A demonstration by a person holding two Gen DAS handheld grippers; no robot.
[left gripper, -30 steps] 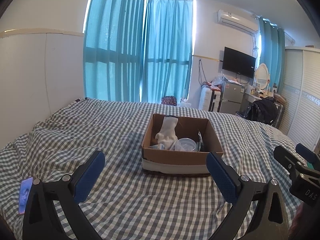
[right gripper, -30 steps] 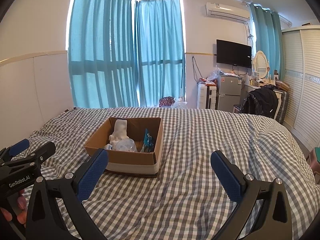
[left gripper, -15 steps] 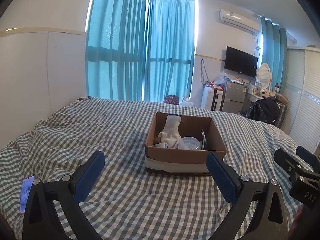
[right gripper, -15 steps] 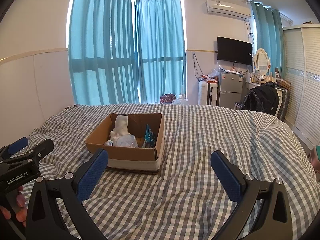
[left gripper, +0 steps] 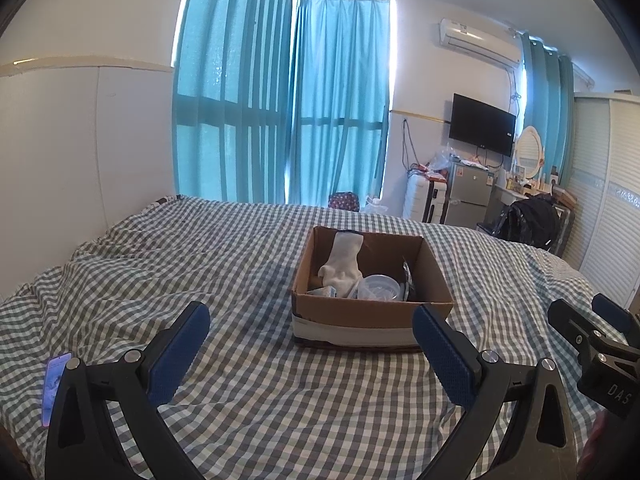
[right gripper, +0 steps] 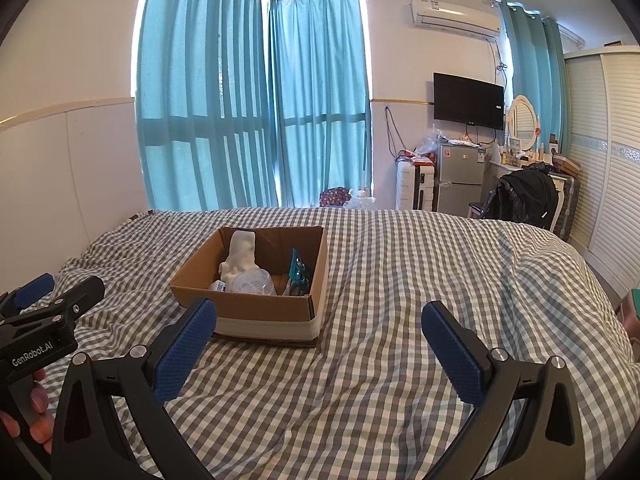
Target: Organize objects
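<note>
An open cardboard box (left gripper: 372, 314) (right gripper: 264, 312) sits on the checked bed. Inside it stand a white sock-like cloth (left gripper: 342, 262) (right gripper: 240, 258), a clear plastic tub (left gripper: 378, 288) (right gripper: 256, 282) and a teal packet (right gripper: 298, 266). My left gripper (left gripper: 310, 354) is open and empty, held above the bed in front of the box. My right gripper (right gripper: 318, 350) is open and empty, in front of the box and to its right. Each gripper shows at the edge of the other's view.
A phone (left gripper: 56, 384) lies on the bed at the near left. The checked bedcover (right gripper: 420, 300) spreads wide to the right of the box. A wall and teal curtains (left gripper: 280, 120) stand behind; a fridge (right gripper: 458, 178), TV and wardrobe lie far right.
Both grippers have risen and tilted slightly, so the box sits lower in both views. Jaws stay open and empty. Nothing on the bed has moved.
</note>
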